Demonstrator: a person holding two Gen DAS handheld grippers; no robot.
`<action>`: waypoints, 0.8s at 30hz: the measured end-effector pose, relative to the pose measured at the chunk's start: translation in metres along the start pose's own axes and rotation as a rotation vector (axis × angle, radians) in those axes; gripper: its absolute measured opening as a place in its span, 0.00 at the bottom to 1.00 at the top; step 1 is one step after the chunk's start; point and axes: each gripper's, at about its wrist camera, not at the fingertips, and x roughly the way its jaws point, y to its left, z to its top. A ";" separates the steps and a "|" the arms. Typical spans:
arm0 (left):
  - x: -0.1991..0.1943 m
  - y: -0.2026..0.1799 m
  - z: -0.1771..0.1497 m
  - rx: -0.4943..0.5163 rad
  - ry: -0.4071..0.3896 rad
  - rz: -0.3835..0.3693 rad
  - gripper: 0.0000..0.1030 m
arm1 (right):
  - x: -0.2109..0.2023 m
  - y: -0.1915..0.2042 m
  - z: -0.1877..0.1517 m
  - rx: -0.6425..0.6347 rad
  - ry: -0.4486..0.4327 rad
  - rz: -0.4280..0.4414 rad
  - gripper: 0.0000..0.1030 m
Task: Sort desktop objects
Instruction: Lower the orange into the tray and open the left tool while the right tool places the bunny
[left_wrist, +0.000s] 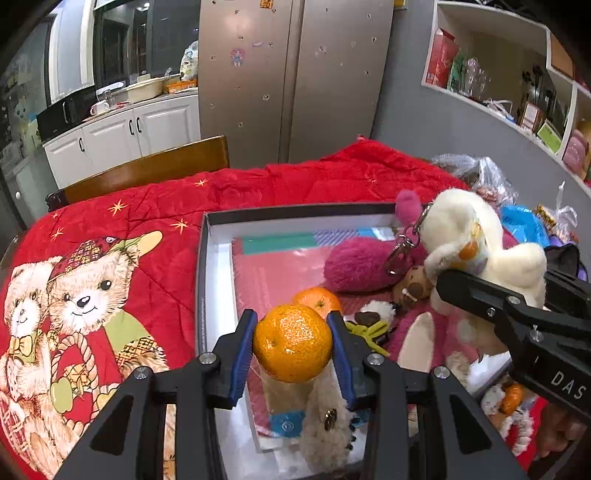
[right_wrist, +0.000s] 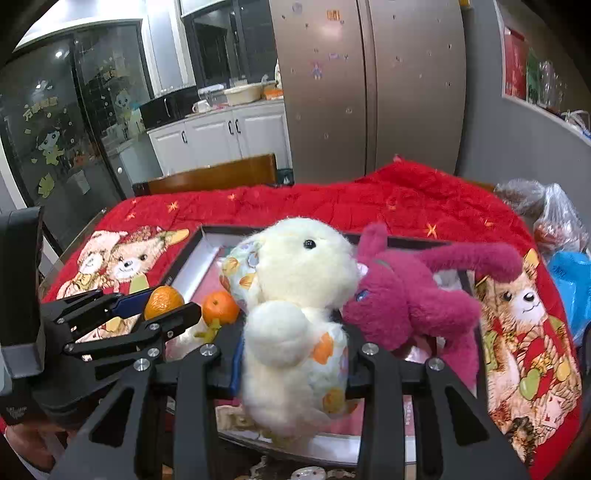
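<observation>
Held orange (left_wrist: 292, 342): clamped between the blue pads of the left tongs (left_wrist: 293, 345), raised over the near left part of the box; in the right wrist view it shows at the left, between the same tongs (right_wrist: 162, 303).
Second orange (left_wrist: 318, 301): lies inside the box just behind the held one, beside the pink plush.
White plush (right_wrist: 295, 325): a pale duck-like toy with a printed bib, gripped round its body by the right tongs (right_wrist: 295, 354) and held over the box's right half.
Pink plush (right_wrist: 402, 295): lies in the box, its head touching the white plush, one long limb stretched to the right.
Small toys (left_wrist: 376, 317): a few little plush pieces, one with a metal clip, lie in the box near the oranges; details too small to tell.
Box (left_wrist: 216, 258): shallow, dark rim, white inner wall, pink sheet on its floor.
Cloth (left_wrist: 110, 236): red quilt printed with teddy bears, covering the desk under the box.
Bags (left_wrist: 491, 181): plastic bags at the far right edge of the desk.
Chair (left_wrist: 155, 166): wooden back behind the desk.
Background: steel fridge, white cabinets, wall shelf.
</observation>
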 end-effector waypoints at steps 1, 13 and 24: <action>0.002 -0.002 -0.001 0.011 0.004 0.010 0.38 | 0.003 -0.001 -0.001 0.001 0.007 -0.005 0.36; 0.006 -0.002 -0.003 0.018 -0.002 0.010 0.40 | 0.020 0.002 -0.011 0.005 0.034 -0.015 0.38; 0.004 -0.005 -0.002 0.033 -0.026 0.019 0.42 | 0.017 0.002 -0.010 0.003 0.027 -0.018 0.42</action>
